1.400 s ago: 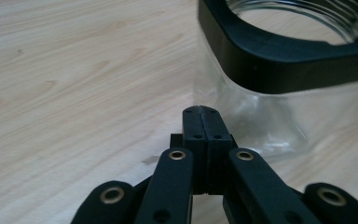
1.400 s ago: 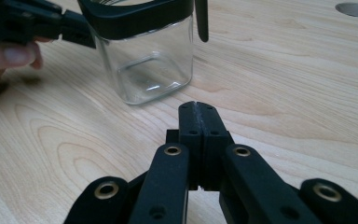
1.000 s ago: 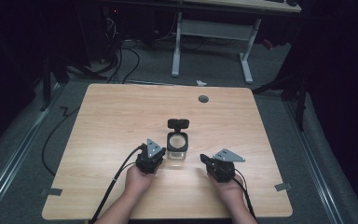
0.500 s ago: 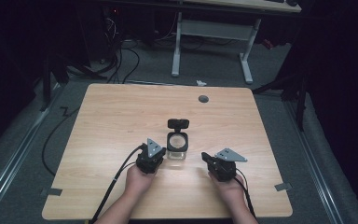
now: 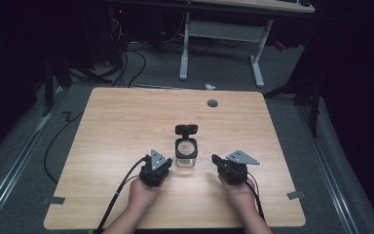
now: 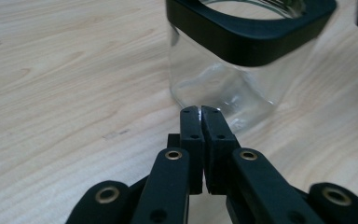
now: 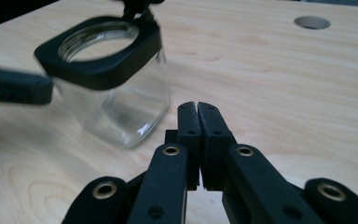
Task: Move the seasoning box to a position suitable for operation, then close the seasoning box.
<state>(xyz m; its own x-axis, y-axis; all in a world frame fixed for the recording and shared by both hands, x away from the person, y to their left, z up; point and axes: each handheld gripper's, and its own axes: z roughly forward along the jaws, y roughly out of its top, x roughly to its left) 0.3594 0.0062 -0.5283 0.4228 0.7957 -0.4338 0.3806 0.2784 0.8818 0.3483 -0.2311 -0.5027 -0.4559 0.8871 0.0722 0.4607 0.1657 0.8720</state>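
A clear glass jar point(image 5: 186, 155) with a black square collar and an open mouth stands on the wooden table point(image 5: 126, 122), its hinged black lid point(image 5: 186, 129) flipped back behind it. My left gripper point(image 5: 161, 165) sits just left of the jar, shut with nothing between its jaws; in the left gripper view its tips point(image 6: 201, 112) almost touch the jar point(image 6: 223, 79). My right gripper point(image 5: 215, 160) rests to the jar's right, also shut and empty. The right gripper view has the jar point(image 7: 114, 93) ahead to the left of the tips point(image 7: 197, 106).
A round grey cable hole point(image 5: 213, 103) lies in the table's far side, also seen in the right gripper view point(image 7: 312, 22). Cables trail off the front edge from both grippers. A white-legged desk point(image 5: 221, 34) stands beyond the table.
The right gripper has shifted very slightly; the left gripper and the jar stay where they were.
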